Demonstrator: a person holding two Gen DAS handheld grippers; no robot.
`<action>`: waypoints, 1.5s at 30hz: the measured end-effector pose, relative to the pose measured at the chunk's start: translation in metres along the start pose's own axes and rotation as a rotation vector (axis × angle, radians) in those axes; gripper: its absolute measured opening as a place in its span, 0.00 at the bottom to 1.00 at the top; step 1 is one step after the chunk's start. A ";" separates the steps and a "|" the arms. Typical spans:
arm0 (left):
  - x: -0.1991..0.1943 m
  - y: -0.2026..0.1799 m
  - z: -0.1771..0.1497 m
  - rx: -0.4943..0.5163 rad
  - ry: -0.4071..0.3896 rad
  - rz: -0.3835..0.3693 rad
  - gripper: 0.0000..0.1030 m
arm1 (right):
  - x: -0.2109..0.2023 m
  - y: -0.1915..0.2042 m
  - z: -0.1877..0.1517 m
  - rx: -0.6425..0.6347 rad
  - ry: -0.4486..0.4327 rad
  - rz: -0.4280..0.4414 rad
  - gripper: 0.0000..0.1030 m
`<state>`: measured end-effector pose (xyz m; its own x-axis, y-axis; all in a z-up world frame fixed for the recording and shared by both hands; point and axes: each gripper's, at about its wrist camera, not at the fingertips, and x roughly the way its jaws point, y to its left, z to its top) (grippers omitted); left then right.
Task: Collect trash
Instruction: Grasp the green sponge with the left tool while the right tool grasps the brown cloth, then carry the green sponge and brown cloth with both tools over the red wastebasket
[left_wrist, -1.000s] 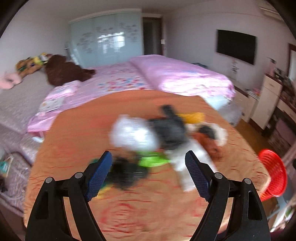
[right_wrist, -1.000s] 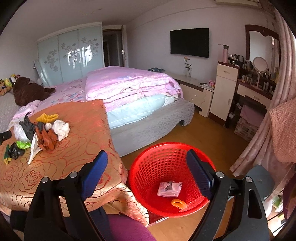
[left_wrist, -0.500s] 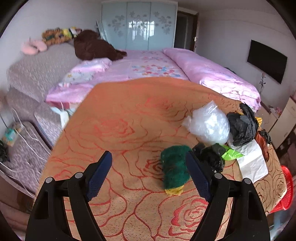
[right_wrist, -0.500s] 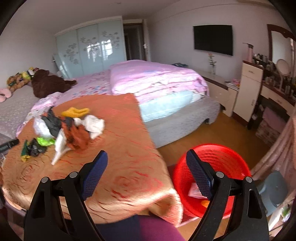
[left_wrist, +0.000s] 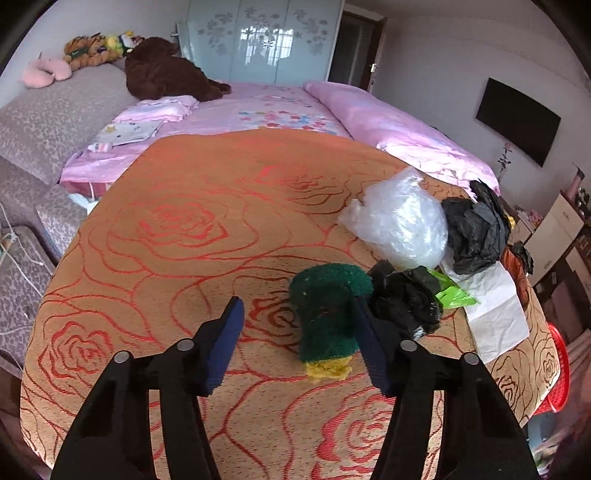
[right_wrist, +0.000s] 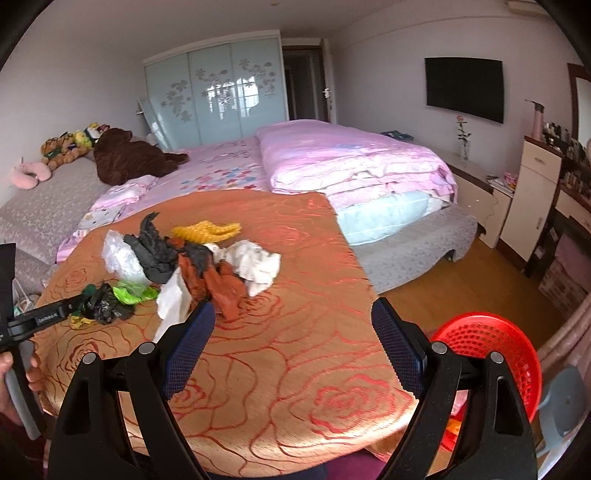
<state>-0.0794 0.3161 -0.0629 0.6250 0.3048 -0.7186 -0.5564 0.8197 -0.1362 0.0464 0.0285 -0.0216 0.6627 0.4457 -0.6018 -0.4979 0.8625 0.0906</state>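
Left tool (left_wrist: 297, 345), jaws just closing around a green sponge (left_wrist: 327, 314) crowded by a black bag (left_wrist: 404, 299), while only the right view shows the wide-open, empty right tool (right_wrist: 291, 343) and red basket (right_wrist: 491, 350).

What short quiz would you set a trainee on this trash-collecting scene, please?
1. True or false: the red basket stands on the orange tablecloth.
2. What lies between the fingers of the left gripper? A: a green-and-yellow sponge. B: a drinks can. C: a banana peel.
3. Fill in: the right gripper is ___ with nothing between its fingers.

Key
1. False: it stands off the table, beside it.
2. A. The jaws have just been closing on it; one pad is still clear of it.
3. Open.
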 end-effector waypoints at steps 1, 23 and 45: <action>0.000 -0.003 -0.001 0.006 0.001 -0.004 0.48 | 0.002 0.002 0.001 -0.004 0.001 0.010 0.81; -0.034 0.003 0.011 -0.010 -0.090 -0.051 0.26 | 0.090 0.044 0.033 -0.061 0.136 0.171 0.68; -0.044 -0.023 0.010 0.032 -0.100 -0.080 0.26 | 0.055 0.017 0.004 -0.027 0.153 0.174 0.31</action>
<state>-0.0892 0.2885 -0.0213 0.7188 0.2836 -0.6347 -0.4862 0.8577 -0.1674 0.0768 0.0692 -0.0501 0.4741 0.5443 -0.6921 -0.6137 0.7679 0.1836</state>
